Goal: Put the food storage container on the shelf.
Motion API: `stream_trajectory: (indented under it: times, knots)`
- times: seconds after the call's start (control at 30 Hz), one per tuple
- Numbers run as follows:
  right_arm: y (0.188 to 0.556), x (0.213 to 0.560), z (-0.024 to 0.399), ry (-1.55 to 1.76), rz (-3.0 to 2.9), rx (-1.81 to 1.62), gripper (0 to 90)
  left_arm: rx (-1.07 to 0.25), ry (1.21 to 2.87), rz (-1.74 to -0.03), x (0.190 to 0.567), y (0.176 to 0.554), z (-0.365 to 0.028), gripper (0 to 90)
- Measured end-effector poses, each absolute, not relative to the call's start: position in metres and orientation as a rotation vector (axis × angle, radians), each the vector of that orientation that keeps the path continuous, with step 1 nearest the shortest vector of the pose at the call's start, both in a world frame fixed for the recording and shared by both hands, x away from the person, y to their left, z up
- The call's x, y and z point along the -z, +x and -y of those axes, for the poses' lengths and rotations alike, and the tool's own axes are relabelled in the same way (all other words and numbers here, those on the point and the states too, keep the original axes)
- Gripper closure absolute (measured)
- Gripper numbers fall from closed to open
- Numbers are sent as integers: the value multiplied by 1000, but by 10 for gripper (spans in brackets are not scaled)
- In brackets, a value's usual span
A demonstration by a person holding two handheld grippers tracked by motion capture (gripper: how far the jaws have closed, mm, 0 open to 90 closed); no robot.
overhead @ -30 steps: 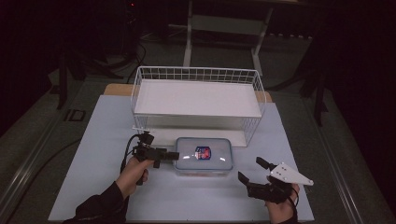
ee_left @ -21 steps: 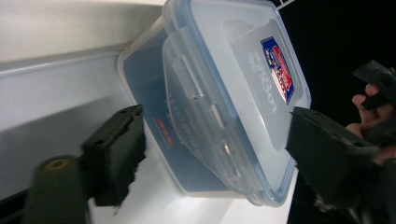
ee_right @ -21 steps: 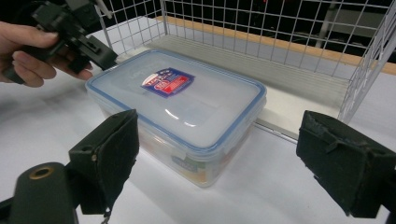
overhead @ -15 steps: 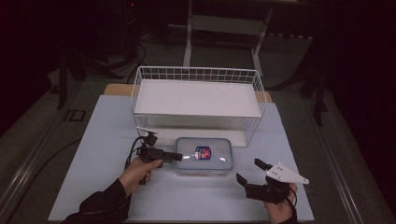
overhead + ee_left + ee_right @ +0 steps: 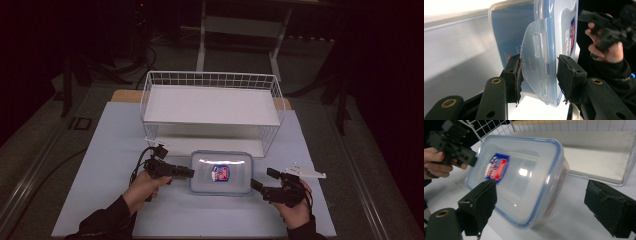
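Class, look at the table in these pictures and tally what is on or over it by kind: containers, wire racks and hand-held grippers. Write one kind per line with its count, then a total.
Clear plastic containers with blue-rimmed lids: 1
White wire racks: 1
Hand-held grippers: 2, the left gripper and the right gripper
Total: 4

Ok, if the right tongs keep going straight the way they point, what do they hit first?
Most likely the clear plastic container: the right tongs stand open with its near corner in line between them. How much gap remains is hard to judge.
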State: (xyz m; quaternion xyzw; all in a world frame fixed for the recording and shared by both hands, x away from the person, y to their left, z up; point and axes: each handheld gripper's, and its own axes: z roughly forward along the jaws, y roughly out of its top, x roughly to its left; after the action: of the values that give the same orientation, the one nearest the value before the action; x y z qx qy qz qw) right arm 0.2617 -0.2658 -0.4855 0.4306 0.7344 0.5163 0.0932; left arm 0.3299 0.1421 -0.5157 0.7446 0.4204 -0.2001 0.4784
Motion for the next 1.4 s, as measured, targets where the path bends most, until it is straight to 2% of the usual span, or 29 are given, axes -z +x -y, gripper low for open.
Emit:
stream_trajectory:
  times: [0.1,0.33,0.53,0.7,0.87,1.4]
  knots:
    - [268,487,265,1300,-2202,-1542,132,488,1817,-1022,516,330,-142,566]
    - [300,501,265,1369,-2347,-1592,232,488,1820,-969,518,328,-145,578]
    - [309,511,263,1411,-2466,-1630,320,480,1832,-959,517,327,-145,581]
    - [308,509,266,1434,-2479,-1663,471,477,1833,-962,517,325,-145,583]
    - [307,510,269,1492,-2472,-1689,508,447,1843,-954,515,320,-144,584]
    - [303,496,259,1428,-2481,-1678,520,320,1841,-953,494,308,-153,582]
